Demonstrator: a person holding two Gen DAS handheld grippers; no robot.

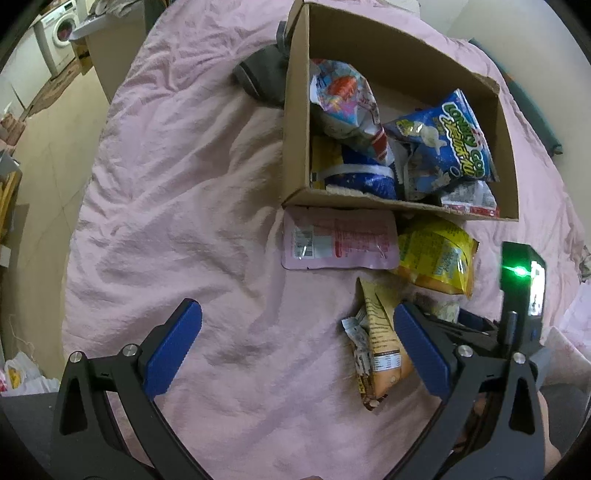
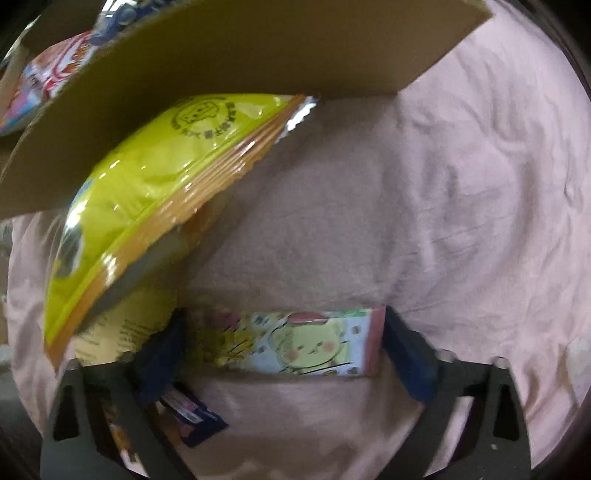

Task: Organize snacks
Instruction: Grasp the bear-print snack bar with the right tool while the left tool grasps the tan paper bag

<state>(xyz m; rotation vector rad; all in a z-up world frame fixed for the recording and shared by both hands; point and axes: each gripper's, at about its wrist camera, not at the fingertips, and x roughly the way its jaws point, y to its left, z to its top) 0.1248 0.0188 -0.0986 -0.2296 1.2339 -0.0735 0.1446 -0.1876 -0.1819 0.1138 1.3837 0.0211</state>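
In the right wrist view a small snack pack with a bear print (image 2: pixel 295 339) lies on the pink bedspread (image 2: pixel 443 184). My right gripper (image 2: pixel 284 345) is shut on it, a blue pad at each end. A yellow-green bag (image 2: pixel 147 192) leans against the cardboard box (image 2: pixel 258 48) just above. My left gripper (image 1: pixel 297 308) hangs open over bare bedspread, nothing between its pads. In the left wrist view the box (image 1: pixel 295 140) holds several packs, among them a blue bag (image 1: pixel 454 136). Before it lie a pink pouch (image 1: pixel 340 243), the yellow bag (image 1: pixel 439 254) and a beige pack (image 1: pixel 380 343).
The right gripper's body with a green light (image 1: pixel 521 280) stands right of the yellow bag. A grey object (image 1: pixel 262 77) lies behind the box. A dark blue pack (image 2: pixel 195 410) sits under my right gripper's left finger. Beyond the bed's left edge are a washing machine (image 1: pixel 59 29) and plastic bags (image 1: pixel 22 376).
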